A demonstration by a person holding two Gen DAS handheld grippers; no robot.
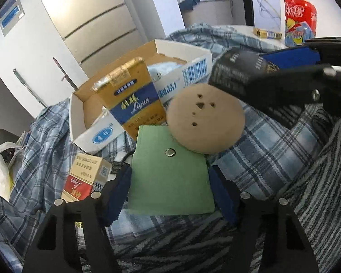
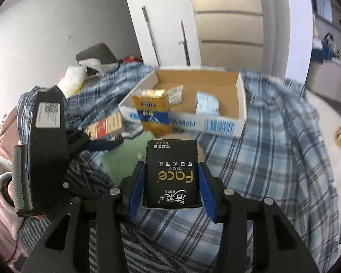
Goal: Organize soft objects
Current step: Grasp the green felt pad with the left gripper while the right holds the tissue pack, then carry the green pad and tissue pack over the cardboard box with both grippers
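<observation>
Left wrist view: the left claw (image 1: 170, 195) is spread around the green pad (image 1: 170, 177), its pads not visibly pressing. The pad lies just in front of the box (image 1: 79, 122), beside the tan disc (image 1: 204, 120). It looks light, thin and floppy, so pinch it across its edges.

Right wrist view: the right claw (image 2: 171, 188) pinches the tissue pack (image 2: 171, 173), short of the box (image 2: 241, 104). Soft and squashy, it is held mid-sides.

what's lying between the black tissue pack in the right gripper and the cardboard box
In the right wrist view, a tan round pad and blue plaid cloth lie between the black tissue pack and the cardboard box.
</observation>
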